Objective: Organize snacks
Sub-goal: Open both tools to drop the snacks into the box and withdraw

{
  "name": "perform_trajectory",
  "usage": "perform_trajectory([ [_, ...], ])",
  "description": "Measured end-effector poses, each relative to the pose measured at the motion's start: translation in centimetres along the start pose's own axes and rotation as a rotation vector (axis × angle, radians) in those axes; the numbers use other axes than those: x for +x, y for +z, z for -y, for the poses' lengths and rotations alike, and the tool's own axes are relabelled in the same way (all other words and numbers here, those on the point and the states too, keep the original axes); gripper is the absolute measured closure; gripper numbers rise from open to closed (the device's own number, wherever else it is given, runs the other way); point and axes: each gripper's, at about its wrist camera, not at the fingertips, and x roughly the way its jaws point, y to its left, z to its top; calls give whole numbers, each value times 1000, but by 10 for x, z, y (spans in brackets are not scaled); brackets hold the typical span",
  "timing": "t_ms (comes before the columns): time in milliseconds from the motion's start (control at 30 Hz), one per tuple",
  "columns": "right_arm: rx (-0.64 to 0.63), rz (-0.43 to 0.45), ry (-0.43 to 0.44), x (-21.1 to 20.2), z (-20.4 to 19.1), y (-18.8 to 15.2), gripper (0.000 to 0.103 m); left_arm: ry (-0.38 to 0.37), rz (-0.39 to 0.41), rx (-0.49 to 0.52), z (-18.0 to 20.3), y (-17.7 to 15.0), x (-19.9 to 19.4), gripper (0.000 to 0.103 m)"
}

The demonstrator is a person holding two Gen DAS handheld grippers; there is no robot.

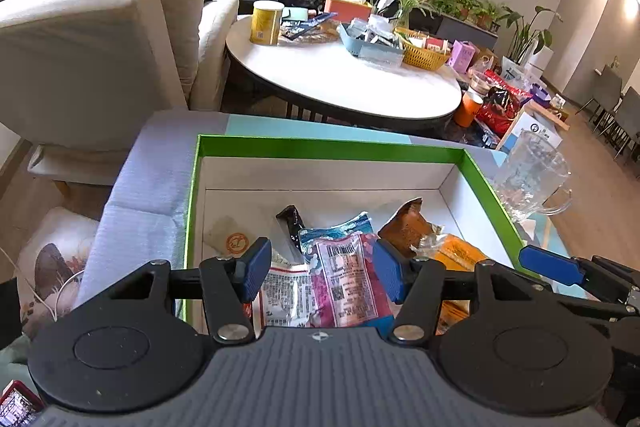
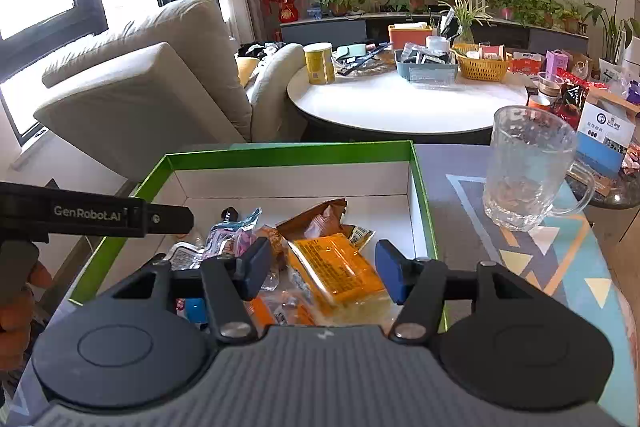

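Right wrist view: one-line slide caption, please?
Right tool open above an orange snack pack in the green-rimmed box, glass mug alongside.

Box [image 2: 420,203]: bright green rim, white inner walls and floor.
Snack packets inside: orange packet [image 2: 334,273], black print; pink packet [image 1: 348,279], pale blue top edge, barcode printed; brown packet [image 1: 408,227]; black packet [image 1: 292,227]; white packet [image 1: 286,293], dense black text.
Gripper pads [image 1: 256,267]: blue, ribbed; arms and body black, grey ribbed housing.
Table cover [image 2: 540,259]: grey, with teal, orange, cream triangles.
Glass mug [image 2: 528,167]: clear, textured pattern.
Round table [image 2: 400,107]: white top, dark edge.
Sofa [image 2: 160,75]: beige.
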Motion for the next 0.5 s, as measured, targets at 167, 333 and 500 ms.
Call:
perform_trajectory([
  [167, 7, 11, -13, -16, 4, -4, 54, -32, 3, 41, 7, -14, -21, 49],
  [333, 11, 22, -34, -38, 8, -11, 54, -66, -13, 98, 17, -37, -42, 49],
  [500, 8, 27, -66, -60, 13, -24, 54, -90, -48, 142, 20, -62, -60, 49],
])
